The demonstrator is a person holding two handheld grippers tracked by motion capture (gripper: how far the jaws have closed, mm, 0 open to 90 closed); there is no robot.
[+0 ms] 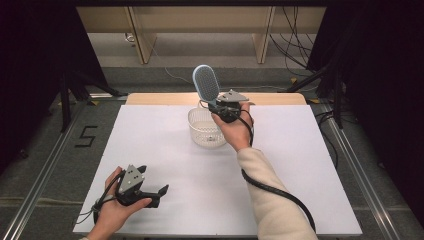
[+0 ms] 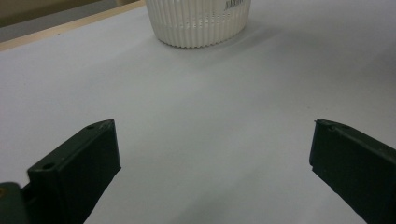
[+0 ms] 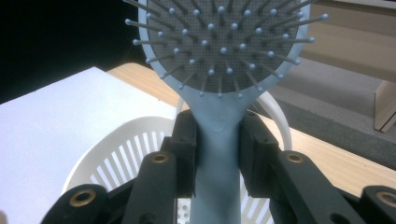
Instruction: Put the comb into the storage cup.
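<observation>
I can read 1 sign for certain: a dark numeral 5 [image 1: 86, 136] marked on the grey floor [image 1: 50, 165], at middle left of the high view, just left of the white table [image 1: 165, 165]. In the left gripper view I see a small white label [image 2: 234, 4] with black bars, like a barcode, at the top edge of the frame on the ribbed wall of the white basket [image 2: 196, 28], but its print is too small for me to read. I can make out no other text, brand or number anywhere.
</observation>
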